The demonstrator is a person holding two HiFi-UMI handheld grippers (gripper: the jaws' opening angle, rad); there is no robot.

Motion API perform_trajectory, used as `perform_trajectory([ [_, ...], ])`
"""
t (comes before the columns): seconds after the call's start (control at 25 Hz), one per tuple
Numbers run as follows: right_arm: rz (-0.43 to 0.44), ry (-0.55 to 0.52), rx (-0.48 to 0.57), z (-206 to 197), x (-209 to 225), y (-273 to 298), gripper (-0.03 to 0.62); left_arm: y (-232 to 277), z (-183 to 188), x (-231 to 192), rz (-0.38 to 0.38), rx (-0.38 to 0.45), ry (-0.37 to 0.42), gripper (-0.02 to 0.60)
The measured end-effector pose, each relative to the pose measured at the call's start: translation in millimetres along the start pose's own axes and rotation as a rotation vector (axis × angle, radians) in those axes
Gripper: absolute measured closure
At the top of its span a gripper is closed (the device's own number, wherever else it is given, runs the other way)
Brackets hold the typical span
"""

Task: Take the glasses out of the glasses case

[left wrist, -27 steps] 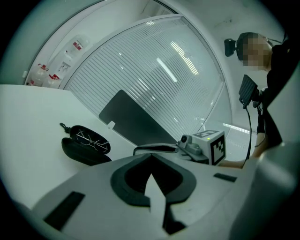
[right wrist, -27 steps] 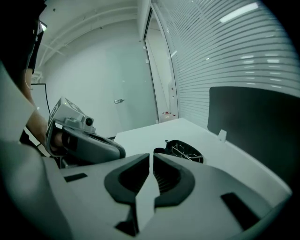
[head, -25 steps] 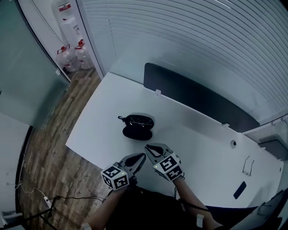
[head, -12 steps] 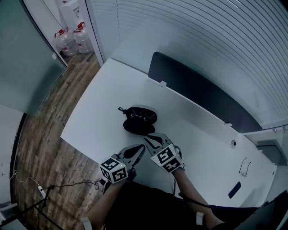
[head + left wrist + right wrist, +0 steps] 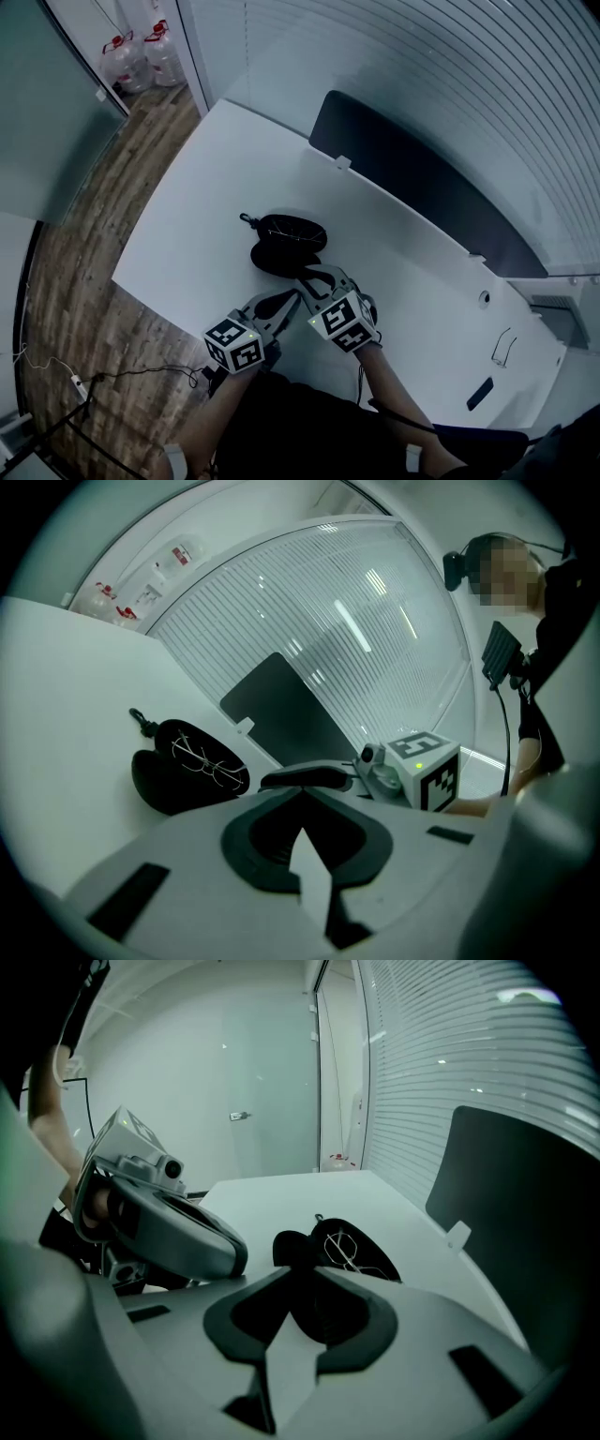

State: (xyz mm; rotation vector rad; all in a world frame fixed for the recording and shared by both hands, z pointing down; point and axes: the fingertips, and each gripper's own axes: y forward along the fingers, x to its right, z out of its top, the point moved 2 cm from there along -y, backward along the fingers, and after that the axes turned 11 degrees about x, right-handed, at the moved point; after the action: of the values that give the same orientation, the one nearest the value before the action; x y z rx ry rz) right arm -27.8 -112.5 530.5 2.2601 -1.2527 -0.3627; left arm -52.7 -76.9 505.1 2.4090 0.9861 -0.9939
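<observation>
1. On the white surface (image 5: 202, 211), just ahead of both grippers, the black oval clamshell glasses case (image 5: 279, 259) lies open, with its two halves spread flat.
2. The thin wire-framed glasses (image 5: 292, 232) rest folded in the far half. The near half looks empty.
3. The right gripper (image 5: 310, 278) hangs just above the near rim of the case, with its jaws together and nothing between them.
4. The left gripper (image 5: 292, 300) sits beside it, a little nearer the person. Its jaws are likewise closed on nothing.
5. The step in hand looks like the reach, since no contact has been made.
6. To do it well, one gripper should part its jaws before it comes down, then pinch the frame at the bridge or a lens rim, not a folded temple.
7. The other could press on the empty half so the light case does not lift or slide.
8. The lift should go straight up and slowly, because the thin wire could snag on the lining.
9. A dark panel (image 5: 412, 183) stands along the far edge, well clear.
</observation>
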Motion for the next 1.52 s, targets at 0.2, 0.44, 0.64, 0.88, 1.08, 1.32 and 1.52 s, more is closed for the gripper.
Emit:
perform_trajectory([
  [0.2, -0.004, -0.023, -0.025, -0.8, 10.6, 6.4, 0.525, 9.1, 1.6, -8.2, 0.015, -0.001, -0.011, 0.572],
  [0.44, -0.016, -0.04, -0.056, -4.5, 21.6, 16.0, 0.525, 18.8, 2.1, -20.2, 0.022, -0.018, -0.014, 0.572],
  [0.64, -0.022, -0.059, -0.088, -7.7, 28.7, 24.0, 0.522, 23.9, 2.5, -28.9, 0.039, -0.021, -0.024, 0.572],
  [0.88, -0.036, -0.07, -0.115, -8.1, 37.0, 32.4, 0.521, 29.4, 5.2, -36.6, 0.047, -0.012, -0.036, 0.572],
  [1.08, -0.029, -0.099, -0.145, -11.0, 43.1, 37.7, 0.521, 35.0, 4.5, -43.1, 0.054, -0.009, -0.052, 0.572],
  [1.32, -0.02, -0.109, -0.17, -12.6, 48.3, 45.7, 0.52, 38.1, 5.1, -49.6, 0.064, -0.006, -0.065, 0.572],
  [1.52, -0.004, -0.134, -0.2, -14.3, 48.8, 52.5, 0.521, 37.1, 4.4, -53.5, 0.069, 0.001, -0.083, 0.572],
])
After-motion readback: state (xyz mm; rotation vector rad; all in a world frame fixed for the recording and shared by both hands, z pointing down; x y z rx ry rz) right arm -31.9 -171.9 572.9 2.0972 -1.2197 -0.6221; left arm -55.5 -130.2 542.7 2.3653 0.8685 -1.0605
